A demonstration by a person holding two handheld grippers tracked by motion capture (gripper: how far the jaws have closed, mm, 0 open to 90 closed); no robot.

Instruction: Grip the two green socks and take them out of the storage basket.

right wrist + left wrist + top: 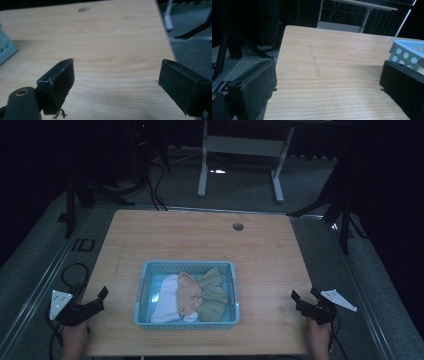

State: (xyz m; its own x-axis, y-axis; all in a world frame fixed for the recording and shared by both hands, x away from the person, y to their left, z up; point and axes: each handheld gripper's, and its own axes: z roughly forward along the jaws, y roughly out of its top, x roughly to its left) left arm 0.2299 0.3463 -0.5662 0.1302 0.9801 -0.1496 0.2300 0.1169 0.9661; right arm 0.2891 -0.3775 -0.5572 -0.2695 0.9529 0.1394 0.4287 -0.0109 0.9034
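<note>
A pale blue perforated basket (186,322) sits near the front middle of the wooden worktop (200,240), and inside it lie bunched pieces of cloth: a white cloth (166,302) at the left, a tan cloth (188,292) in the middle lapping over it, and an olive-green cloth (212,295) at the right. They are loosely heaped rather than folded, which suggests the basket serves as a holding bin from which they are to be lifted out. The left gripper (99,299) hovers over the worktop's left front edge, jaws spread wide with nothing between them, and from its own camera one basket corner (408,52) shows just past its right jaw. The right gripper (305,298) is held at the right front edge, jaws likewise spread and empty, well apart from the basket. Both point inward towards the basket, flanking it on either side, so either hand seems free to reach for the cloths. A round cable hole (238,226) marks the far side of the worktop.
</note>
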